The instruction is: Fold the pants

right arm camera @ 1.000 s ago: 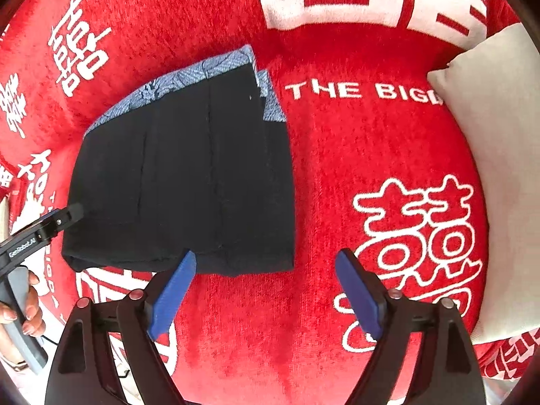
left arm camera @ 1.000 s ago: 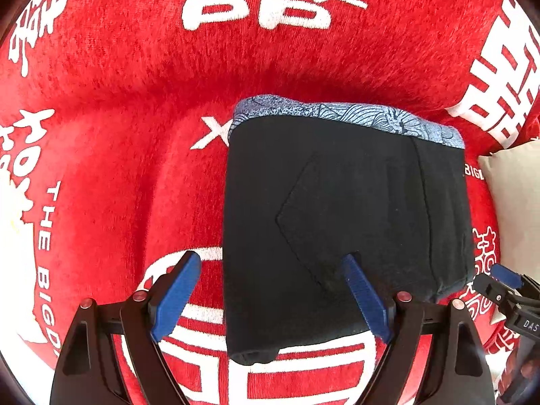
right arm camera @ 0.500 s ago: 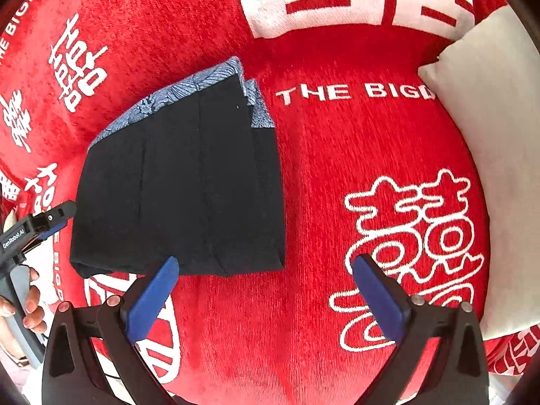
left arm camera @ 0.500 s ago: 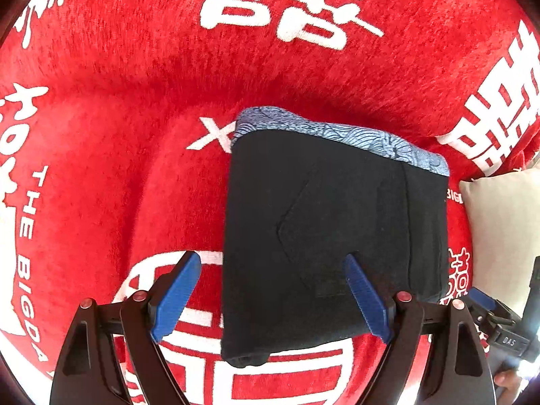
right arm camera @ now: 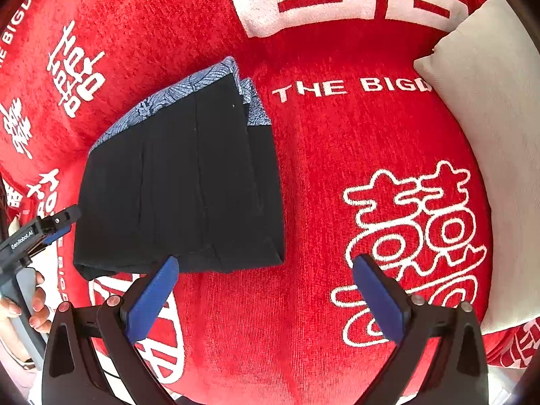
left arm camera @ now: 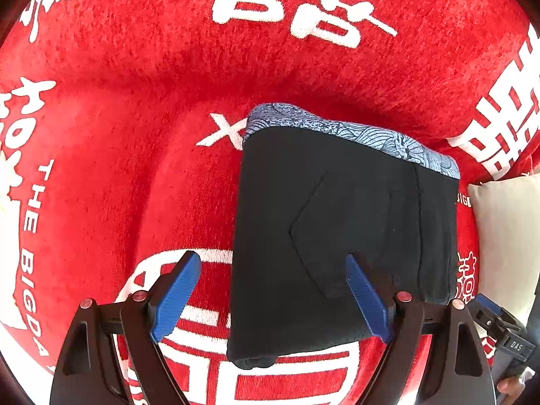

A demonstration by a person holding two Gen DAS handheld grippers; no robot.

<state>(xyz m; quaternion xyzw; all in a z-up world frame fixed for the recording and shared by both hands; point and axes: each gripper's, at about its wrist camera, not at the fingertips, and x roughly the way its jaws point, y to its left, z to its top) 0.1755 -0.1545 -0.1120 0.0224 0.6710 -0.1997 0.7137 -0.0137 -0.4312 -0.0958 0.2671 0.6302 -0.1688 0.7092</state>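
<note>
The black pants (left arm camera: 344, 229) lie folded into a compact rectangle on the red blanket (left arm camera: 135, 141), with a blue patterned lining showing along the far edge. My left gripper (left arm camera: 270, 297) hovers open above the pants' near left part; one blue finger (left arm camera: 366, 300) is over the black cloth and the other over the blanket. In the right wrist view the pants (right arm camera: 179, 185) sit to the left. My right gripper (right arm camera: 266, 298) stands wide open over bare red blanket (right arm camera: 337, 141) beside their near right corner, holding nothing.
A beige pillow (right arm camera: 489, 135) lies on the blanket at the right, and the pillow (left arm camera: 506, 236) also shows in the left wrist view. The left gripper's body (right arm camera: 40, 233) and a hand (right arm camera: 33, 310) show at the left edge. White characters cover the blanket.
The right gripper's fingers have spread wider apart. Both views have rolled slightly, so the pants sit a little differently in frame. The pants have not moved on the blanket.
</note>
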